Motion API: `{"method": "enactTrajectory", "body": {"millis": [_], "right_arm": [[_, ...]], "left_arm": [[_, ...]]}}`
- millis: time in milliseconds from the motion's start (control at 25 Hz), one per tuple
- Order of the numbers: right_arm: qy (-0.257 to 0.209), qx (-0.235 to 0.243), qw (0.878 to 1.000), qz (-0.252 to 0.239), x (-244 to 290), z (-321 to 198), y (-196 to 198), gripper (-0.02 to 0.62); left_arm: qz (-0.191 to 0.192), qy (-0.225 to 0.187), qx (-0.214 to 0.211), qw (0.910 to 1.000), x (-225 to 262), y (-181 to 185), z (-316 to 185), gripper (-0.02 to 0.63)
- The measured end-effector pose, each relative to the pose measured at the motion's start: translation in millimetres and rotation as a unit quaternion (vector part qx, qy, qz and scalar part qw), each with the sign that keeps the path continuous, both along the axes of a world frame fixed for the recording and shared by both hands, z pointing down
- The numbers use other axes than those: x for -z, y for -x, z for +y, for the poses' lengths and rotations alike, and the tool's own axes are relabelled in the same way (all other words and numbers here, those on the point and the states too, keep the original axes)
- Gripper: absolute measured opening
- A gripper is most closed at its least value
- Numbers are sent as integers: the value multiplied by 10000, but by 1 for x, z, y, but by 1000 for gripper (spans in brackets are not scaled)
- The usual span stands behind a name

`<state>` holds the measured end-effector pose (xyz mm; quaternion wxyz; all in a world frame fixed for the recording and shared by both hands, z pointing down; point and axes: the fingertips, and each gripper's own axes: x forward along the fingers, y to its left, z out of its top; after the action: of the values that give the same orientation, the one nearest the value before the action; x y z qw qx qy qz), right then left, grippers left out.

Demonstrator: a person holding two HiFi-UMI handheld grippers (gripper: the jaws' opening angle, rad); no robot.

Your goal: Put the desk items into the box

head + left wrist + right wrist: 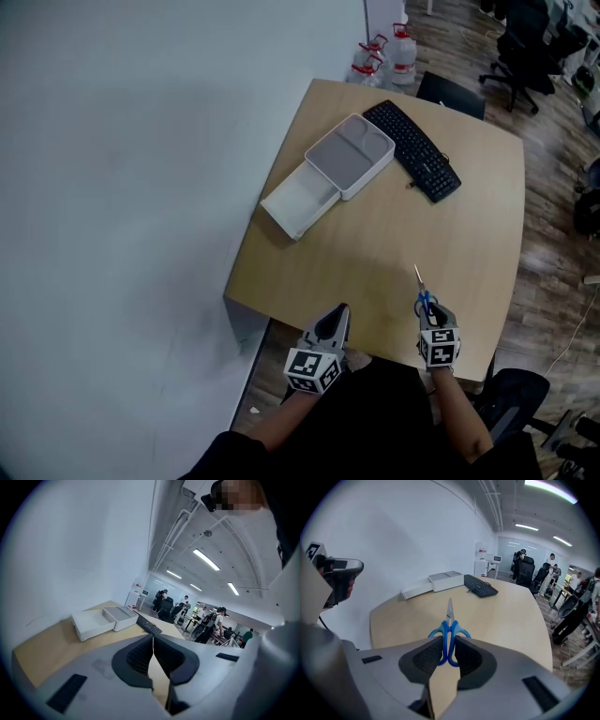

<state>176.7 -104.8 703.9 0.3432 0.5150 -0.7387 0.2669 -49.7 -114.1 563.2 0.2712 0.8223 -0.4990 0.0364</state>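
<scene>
**An open-plan office**

A wooden desk (394, 244) bearing a black keyboard (412, 150) is set against a white wall (141, 187). Beyond it, rolling office chairs (518, 37) are seen on wood flooring (553, 216). Water jugs (401, 42) are stood nearby, and people (213, 620) are gathered among further workstations under long ceiling strip lights (206, 559).

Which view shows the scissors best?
Right gripper view: the scissors sit centred, blue handles pinched between the jaws of the right gripper, blades forward. Head view shows them small; left gripper view shows none.
</scene>
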Motion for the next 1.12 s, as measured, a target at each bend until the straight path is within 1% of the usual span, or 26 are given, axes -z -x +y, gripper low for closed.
{"method": "enactTrajectory", "body": {"millis": [320,520,640,760,960,1120], "right_arm": [[-207,-15,9998,-52,28,-24,116,140],[-502,42,9987,-89,48,-61,179,140],[-547,38,9981,-290,52,-85,211,140],[-509,96,9973,-521,52,-107,245,140],[-494,471,9960,-573,39,-144,295,140],[-443,737,9952,-462,20,-178,322,140]], "left_arm": [[206,-119,-190,9995,11,88,-21,15],[289,-101,-264,9992,11,135,-26,15],[221,-86,-300,9993,8,156,-30,15],[237,-56,-239,9994,5,173,-37,15],[201,39,-43,9998,-9,196,-46,15],[164,145,61,9997,-21,208,-50,15]]}}
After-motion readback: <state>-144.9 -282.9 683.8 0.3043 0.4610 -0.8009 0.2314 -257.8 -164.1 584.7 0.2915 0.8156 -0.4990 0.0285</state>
